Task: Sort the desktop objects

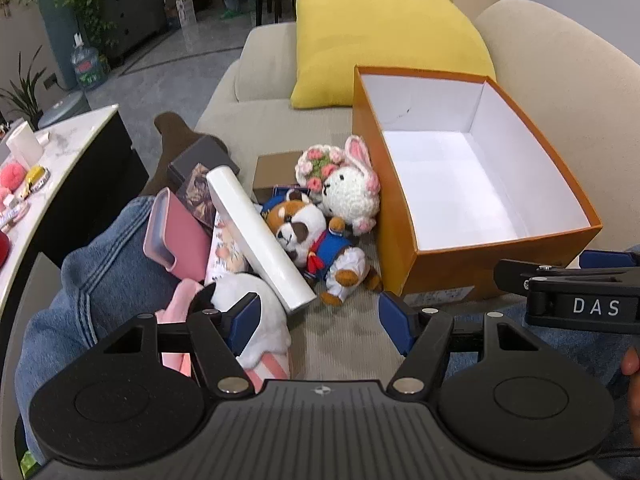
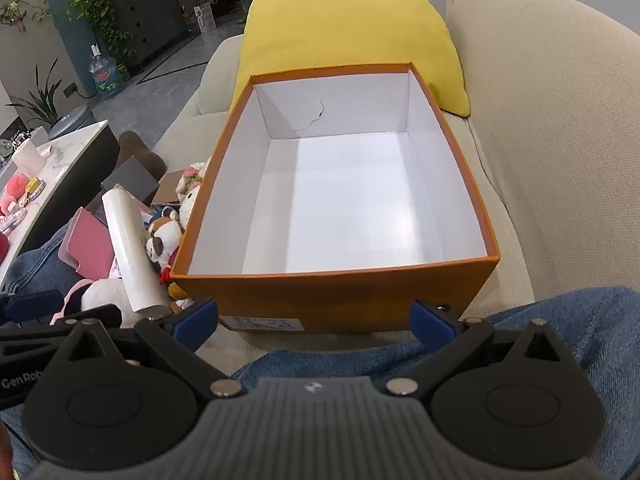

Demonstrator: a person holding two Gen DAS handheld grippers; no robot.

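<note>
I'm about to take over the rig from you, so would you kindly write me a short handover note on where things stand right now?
Left gripper: open, holding nothing, low over the sofa just short of the toy pile.
Right gripper: open, holding nothing, in front of the near wall of the orange box.
Things: the box sits open on the sofa with nothing inside. To its left lie the panda plush, crochet bunny, white box, pink case and a white plush by the left fingers.
Done: nothing sorted yet.
Left: everything in the pile, if the box is the target.
</note>
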